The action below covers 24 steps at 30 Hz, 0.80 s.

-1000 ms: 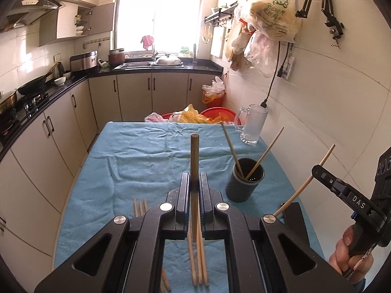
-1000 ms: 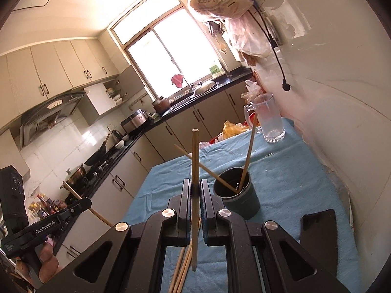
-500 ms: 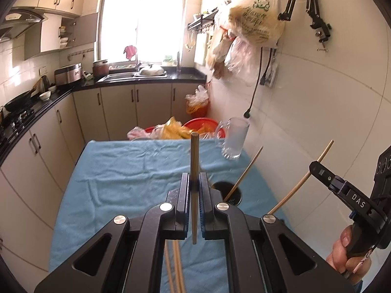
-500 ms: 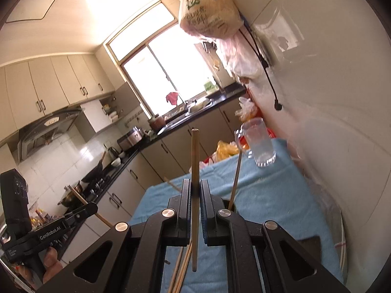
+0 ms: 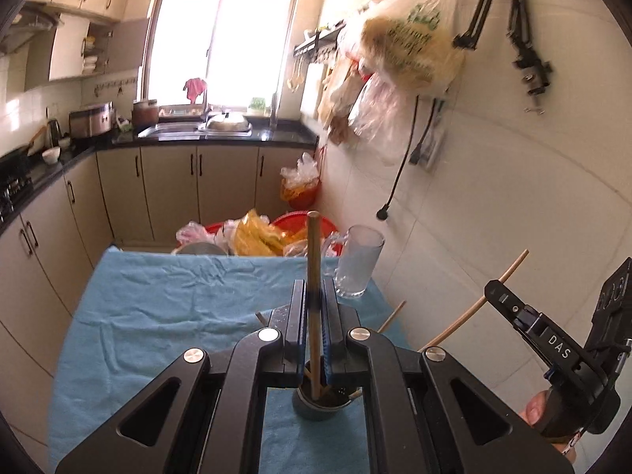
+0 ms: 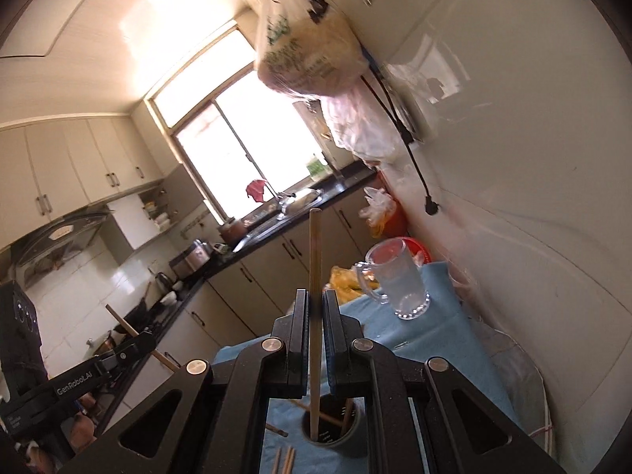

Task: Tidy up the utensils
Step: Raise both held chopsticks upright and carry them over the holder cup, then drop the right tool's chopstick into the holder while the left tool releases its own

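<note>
Both grippers, left [image 5: 314,308] and right [image 6: 314,316], clamp one chopstick each [image 5: 313,276] [image 6: 315,276] upright over the dark holder cup [image 5: 316,409] on the blue cloth [image 5: 158,308]; next: loosen to drop them in; farther, tool arms read "DAS" [image 5: 559,351], "GenRobot.AI" [image 6: 75,381].

"DAS" is printed in white on the black body of the right gripper [image 5: 509,308], seen at the lower right of the left wrist view. "GenRobot.AI" is printed on the left gripper [image 6: 136,341], at the lower left of the right wrist view. Green print on the hanging plastic bag [image 5: 410,51] cannot be read.
</note>
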Motion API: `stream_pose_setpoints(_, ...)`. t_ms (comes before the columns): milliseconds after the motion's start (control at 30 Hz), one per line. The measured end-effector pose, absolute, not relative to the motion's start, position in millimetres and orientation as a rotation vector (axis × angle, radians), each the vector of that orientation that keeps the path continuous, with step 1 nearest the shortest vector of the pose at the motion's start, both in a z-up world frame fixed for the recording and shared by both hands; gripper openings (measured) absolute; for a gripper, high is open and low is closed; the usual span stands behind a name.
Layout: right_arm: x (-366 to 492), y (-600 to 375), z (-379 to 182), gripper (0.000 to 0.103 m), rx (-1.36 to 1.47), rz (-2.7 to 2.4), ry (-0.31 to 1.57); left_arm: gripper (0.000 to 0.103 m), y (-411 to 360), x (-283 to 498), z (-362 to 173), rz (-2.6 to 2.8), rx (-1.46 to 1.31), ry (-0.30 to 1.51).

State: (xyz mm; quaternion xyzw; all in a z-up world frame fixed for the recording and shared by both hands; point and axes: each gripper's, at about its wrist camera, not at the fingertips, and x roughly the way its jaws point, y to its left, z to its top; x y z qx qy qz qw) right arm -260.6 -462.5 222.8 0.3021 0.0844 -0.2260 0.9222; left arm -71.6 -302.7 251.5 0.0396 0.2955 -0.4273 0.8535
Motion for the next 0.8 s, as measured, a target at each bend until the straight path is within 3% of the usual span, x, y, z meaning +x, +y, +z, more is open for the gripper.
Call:
stream_pose_setpoints(300, -228, -490, 174, 0.007, 0.692, -0.486, 0.294, 0.006, -324, -41, 192, -0.882, 0.09, 0.75)
stream_pose_setpoints(600, -205, -485, 144, 0.009, 0.71, -0.45, 0.391, 0.007, -323, -38, 173, -0.889, 0.105, 0.781)
stream_pose_setpoints(633, -204, -484, 142, 0.01, 0.715, -0.446, 0.395, 0.009, -322, -39, 174, -0.891, 0.106, 0.779)
stream_pose_setpoints(700, -205, -482, 142, 0.01, 0.713, -0.442, 0.399, 0.026, -318, -41, 177, -0.894, 0.105, 0.768)
stream_pose_setpoints(800, -213, -479, 149, 0.011, 0.705, -0.453, 0.38, 0.032, -308, -47, 185, -0.896, 0.097, 0.731)
